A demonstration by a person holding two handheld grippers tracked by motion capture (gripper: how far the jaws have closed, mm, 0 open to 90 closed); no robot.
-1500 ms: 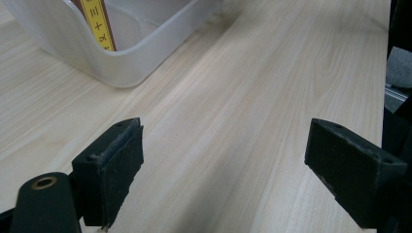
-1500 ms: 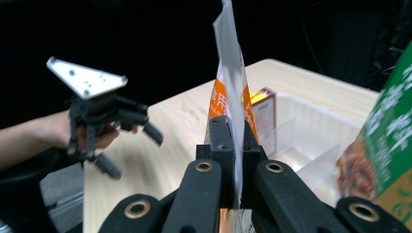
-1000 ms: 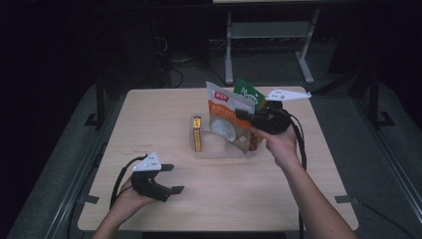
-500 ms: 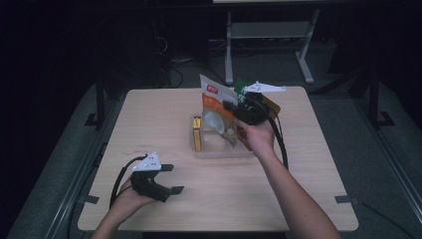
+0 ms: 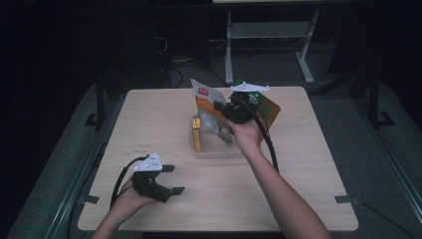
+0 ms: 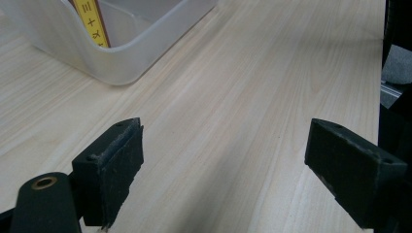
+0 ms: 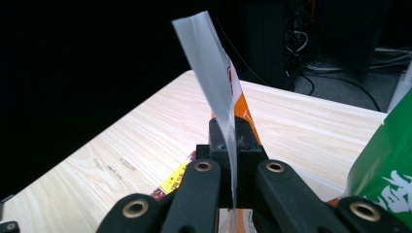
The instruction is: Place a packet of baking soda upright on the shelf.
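My right claw (image 5: pixel 222 109) is closed on the orange snack bag (image 5: pixel 205 102), holding it above the clear bin (image 5: pixel 219 149). Next I must lower it inside. My left claw (image 5: pixel 170 179) rests wide open, empty, near left.

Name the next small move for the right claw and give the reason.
Probably lower the orange snack bag into the clear bin. The right claw is shut on the bag's edge, holding it upright above the bin, where a yellow box already stands. The left claw rests open, apart.
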